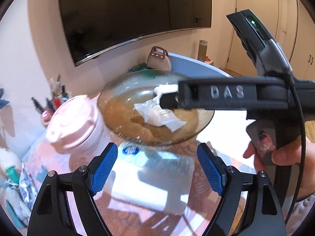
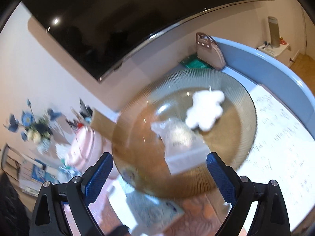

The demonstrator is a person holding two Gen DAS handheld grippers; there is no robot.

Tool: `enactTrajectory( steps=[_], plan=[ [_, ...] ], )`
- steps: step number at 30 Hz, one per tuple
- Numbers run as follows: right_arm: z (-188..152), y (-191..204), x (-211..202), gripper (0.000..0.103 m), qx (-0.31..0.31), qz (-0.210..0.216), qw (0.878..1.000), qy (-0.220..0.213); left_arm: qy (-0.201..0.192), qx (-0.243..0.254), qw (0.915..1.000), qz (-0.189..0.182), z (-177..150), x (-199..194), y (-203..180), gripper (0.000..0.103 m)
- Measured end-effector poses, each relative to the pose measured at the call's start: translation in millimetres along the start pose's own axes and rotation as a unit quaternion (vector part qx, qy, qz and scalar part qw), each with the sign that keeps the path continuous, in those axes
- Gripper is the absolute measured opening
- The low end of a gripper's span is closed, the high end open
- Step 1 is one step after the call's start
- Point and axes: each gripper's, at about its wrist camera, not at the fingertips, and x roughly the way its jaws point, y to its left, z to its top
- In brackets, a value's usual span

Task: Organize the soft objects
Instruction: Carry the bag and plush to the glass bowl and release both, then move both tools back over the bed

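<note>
Three raised letters, "DAS", are all the writing we can read clearly; they sit on the side of the right gripper as our left wrist camera sees it reaching across over the glass bowl. A blue oval logo shows on the flat packet lying on the desk under the left gripper, but motion blur keeps us from making out the name. Faint print on the clear plastic pouch is also too smeared to read.

Our soft object is a small white plush, fluffy, with rounded lobes like a little bear or cloud. It rests inside the ribbed, amber-tinted bowl, toward the far right side, touching the pouch beside it. From the left wrist view the plush shows just beside the right gripper's tip.

Our left fingers stand wide apart, holding nothing. Our right fingers are also spread wide, empty, above the near rim of the bowl. A pink lidded container stands just left of the bowl.
</note>
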Motion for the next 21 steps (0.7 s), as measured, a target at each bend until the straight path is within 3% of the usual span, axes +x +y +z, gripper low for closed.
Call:
enactTrajectory(
  steps=[11,21],
  plan=[
    [-61.7,61.7,1.9,0.096,-0.058,-0.007,0.998,0.036,0.012,-0.049,0.996,0.074,-58.2,-43.7,54.4,0.082],
    [-102.0,144.9,37.4,0.096,-0.129,0.005,0.988,0.082,0.035,-0.127,0.9804,0.146,-126.9,-70.1,142.7,0.082]
  ],
)
